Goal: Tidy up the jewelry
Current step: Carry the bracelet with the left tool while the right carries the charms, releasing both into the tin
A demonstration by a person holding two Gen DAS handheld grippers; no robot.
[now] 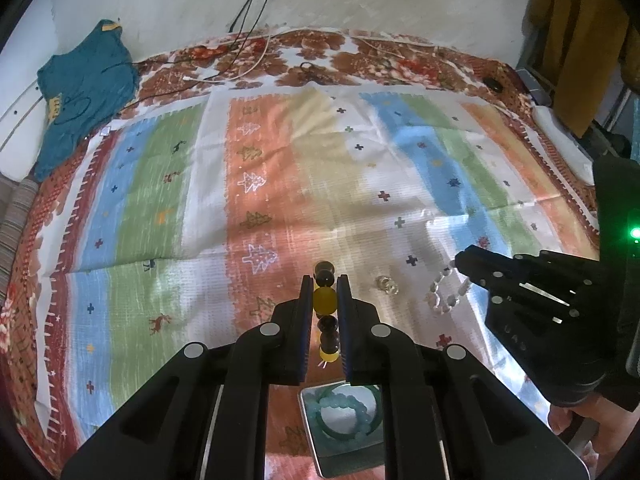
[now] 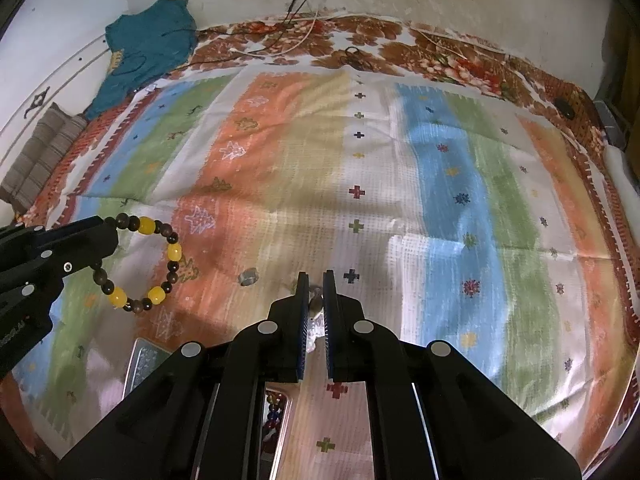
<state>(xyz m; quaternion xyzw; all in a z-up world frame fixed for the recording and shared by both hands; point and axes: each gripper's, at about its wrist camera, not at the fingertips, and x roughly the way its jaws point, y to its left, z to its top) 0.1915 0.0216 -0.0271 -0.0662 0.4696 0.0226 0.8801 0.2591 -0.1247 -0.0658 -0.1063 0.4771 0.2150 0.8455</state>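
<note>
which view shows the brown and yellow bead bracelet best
The right wrist view: the brown and yellow bead bracelet hangs as a full loop from the left gripper. The left wrist view shows only an edge-on column of beads between its own fingers.

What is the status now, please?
Left tongs shut on brown-yellow bead bracelet. Right tongs shut on white bracelet. Small ring on cloth.
</note>
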